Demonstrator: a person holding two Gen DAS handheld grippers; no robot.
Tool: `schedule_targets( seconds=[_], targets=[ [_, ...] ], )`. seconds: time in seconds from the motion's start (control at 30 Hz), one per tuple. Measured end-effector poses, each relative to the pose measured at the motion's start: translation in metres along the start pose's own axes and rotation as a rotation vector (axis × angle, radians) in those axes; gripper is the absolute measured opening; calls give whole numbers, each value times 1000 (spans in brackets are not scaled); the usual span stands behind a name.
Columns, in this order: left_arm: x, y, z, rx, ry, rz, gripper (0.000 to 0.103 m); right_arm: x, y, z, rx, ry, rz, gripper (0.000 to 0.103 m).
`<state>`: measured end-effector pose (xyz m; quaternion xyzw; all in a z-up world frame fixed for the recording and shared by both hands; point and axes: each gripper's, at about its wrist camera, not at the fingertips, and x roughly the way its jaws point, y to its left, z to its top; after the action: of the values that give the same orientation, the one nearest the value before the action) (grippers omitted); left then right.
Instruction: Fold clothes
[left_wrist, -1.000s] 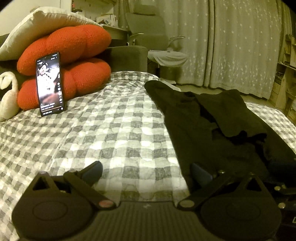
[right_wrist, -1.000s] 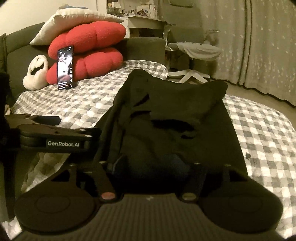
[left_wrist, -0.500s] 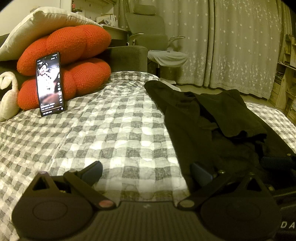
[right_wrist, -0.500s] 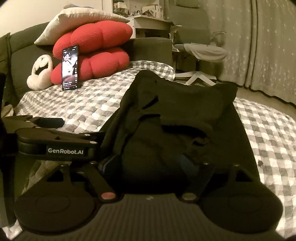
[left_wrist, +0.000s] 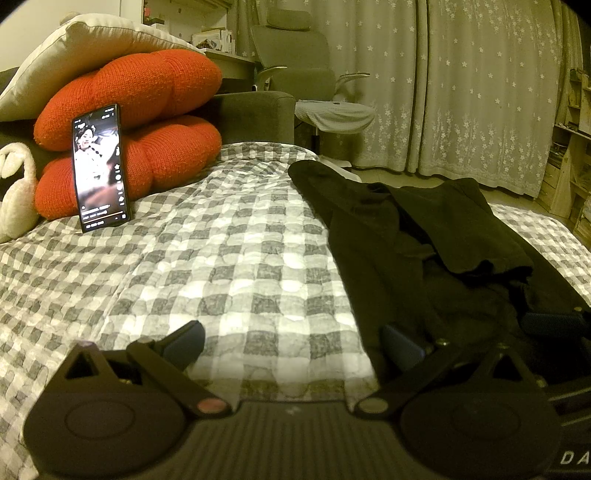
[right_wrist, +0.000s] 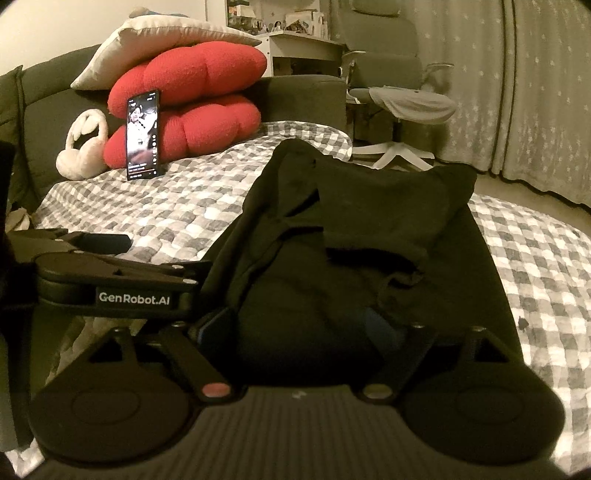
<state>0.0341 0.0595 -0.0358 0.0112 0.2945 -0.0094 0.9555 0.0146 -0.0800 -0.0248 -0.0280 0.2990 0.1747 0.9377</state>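
I'm sitting between folds rn. The black garment (right_wrist: 369, 236) is lying on the checked bedspread (left_wrist: 207, 266), partly folded: one dark panel is already lying doubled over the middle, the rest is lumpy near my end.

Right gripper (right_wrist: 299, 325) is hovering low over the near edge of the cloth. Its jaws have just been opening and are now standing wide apart, w/ fabric lying between and under the blue pads but not pinched, as far as I can tell; it's dark on dark down there, so I can't rule out a light touch.

Left gripper (left_wrist: 291, 343) is also spread wide. One finger is hovering over bare bedspread, the other is sitting right at the garment's left edge, nothing clamped.

So I'm judging this as a release + regroup step, not a carry. Next move prob calls for both grippers picking new corners: left one closing on the left edge just beside its finger, right one getting a clean bite on the near hem, then lifting together and laying it toward the far end. I'm aiming for one layer only per pinch, since the bunched middle could drag along.

The phone (left_wrist: 99, 166) propped on the red cushions (left_wrist: 136, 129) is well apart, no issue.
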Motion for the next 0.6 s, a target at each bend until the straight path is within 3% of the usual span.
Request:
schedule_targets(
  seconds=[0.6],
  targets=[
    [0,0,0,4,-2,2,103,0,1,0,-1,0,-2,85]
  ],
)
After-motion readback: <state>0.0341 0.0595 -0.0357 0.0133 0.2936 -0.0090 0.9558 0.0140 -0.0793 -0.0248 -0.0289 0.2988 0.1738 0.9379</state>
